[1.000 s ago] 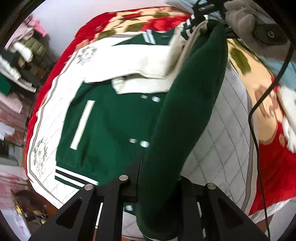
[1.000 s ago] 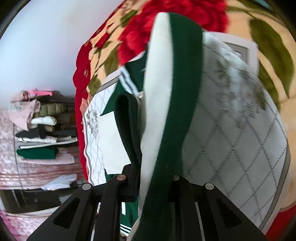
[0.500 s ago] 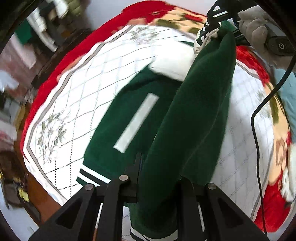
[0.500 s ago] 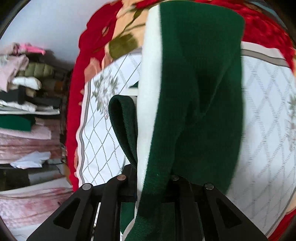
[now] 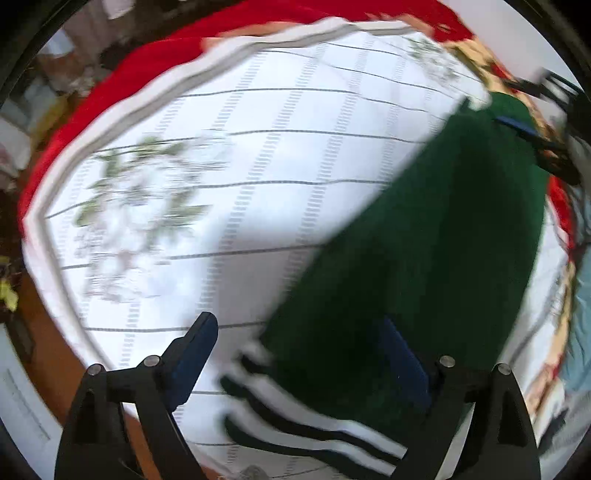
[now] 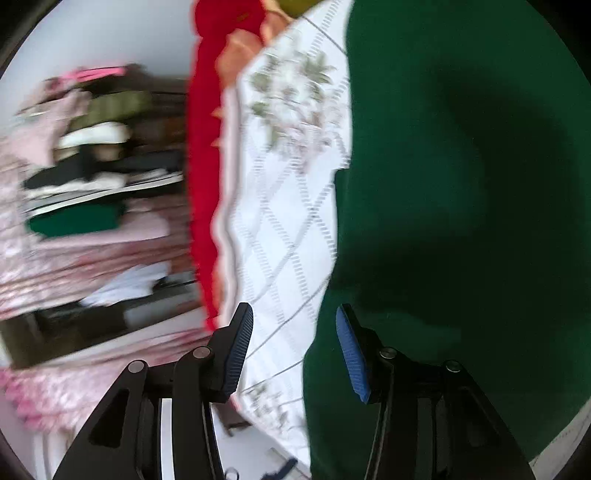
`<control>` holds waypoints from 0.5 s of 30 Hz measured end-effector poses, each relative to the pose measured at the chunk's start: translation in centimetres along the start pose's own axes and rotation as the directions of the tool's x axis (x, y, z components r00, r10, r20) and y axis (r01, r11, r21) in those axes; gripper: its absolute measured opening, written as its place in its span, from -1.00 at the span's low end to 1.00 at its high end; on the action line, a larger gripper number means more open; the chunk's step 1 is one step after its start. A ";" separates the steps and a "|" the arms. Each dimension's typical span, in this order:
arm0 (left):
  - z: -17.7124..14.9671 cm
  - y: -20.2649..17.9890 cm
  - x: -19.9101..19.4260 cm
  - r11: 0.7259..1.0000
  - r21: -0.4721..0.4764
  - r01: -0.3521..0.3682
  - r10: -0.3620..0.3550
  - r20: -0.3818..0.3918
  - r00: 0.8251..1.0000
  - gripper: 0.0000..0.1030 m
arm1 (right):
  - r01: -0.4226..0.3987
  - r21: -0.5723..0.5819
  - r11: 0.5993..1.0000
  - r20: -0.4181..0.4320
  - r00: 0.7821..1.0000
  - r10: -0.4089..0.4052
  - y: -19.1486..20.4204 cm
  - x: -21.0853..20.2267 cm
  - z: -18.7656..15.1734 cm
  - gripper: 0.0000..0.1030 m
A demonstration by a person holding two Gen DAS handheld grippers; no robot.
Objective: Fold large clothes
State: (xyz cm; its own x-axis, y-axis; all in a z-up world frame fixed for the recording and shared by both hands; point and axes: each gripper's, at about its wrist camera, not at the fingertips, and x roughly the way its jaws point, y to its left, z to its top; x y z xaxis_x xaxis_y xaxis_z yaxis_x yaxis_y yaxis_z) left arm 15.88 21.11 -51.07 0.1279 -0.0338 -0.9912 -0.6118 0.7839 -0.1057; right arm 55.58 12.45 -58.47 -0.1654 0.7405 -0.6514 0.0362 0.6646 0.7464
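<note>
The green jacket [image 5: 424, 258] lies on the white quilted bedspread [image 5: 258, 166], well in from the red blanket [image 5: 122, 77] at the bedspread's edge. The left gripper [image 5: 299, 354] hangs over the jacket's striped hem [image 5: 314, 432], its jaws opening and apparently clear of the cloth, though blur hides detail. The right gripper [image 6: 293, 350] is opening too, at the jacket's edge, pressing nothing.

A white quilted bedspread [image 5: 280, 155] with a grey lattice pattern and blurred floral sprigs covers the bed, laid over a red blanket [image 5: 122, 85] with floral print that shows past its border. In the right wrist view, a shelf [image 6: 96, 192] beside the bed holds stacked folded clothes in pink, olive, white, black and green, against a pale wall [image 6: 110, 33].
</note>
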 end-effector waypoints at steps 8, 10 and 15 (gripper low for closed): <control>0.1 -1.5 3.3 0.975 0.134 -0.179 0.180 0.008 0.984 0.79 | 0.329 -0.002 0.944 0.301 0.901 -0.314 -9.0 -13.5 -2.0 0.65; 0.6 -0.8 5.3 0.973 0.121 -0.197 0.201 -0.021 0.979 0.92 | 0.337 0.064 0.939 0.300 0.891 -0.340 -12.8 -14.4 -1.4 0.65; 1.6 0.1 5.7 0.978 0.091 -0.185 0.188 -0.022 0.982 0.95 | 0.099 0.161 0.982 0.239 0.961 -0.136 -20.0 -11.8 1.3 0.65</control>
State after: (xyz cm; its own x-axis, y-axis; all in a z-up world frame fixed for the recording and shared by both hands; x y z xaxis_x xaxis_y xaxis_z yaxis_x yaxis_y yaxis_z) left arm 17.82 21.96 -56.56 -0.0063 0.1003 -0.9949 -0.5509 0.8300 0.0871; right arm 58.12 -9.41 -65.90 0.0714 0.6452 -0.7607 0.1774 0.7423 0.6462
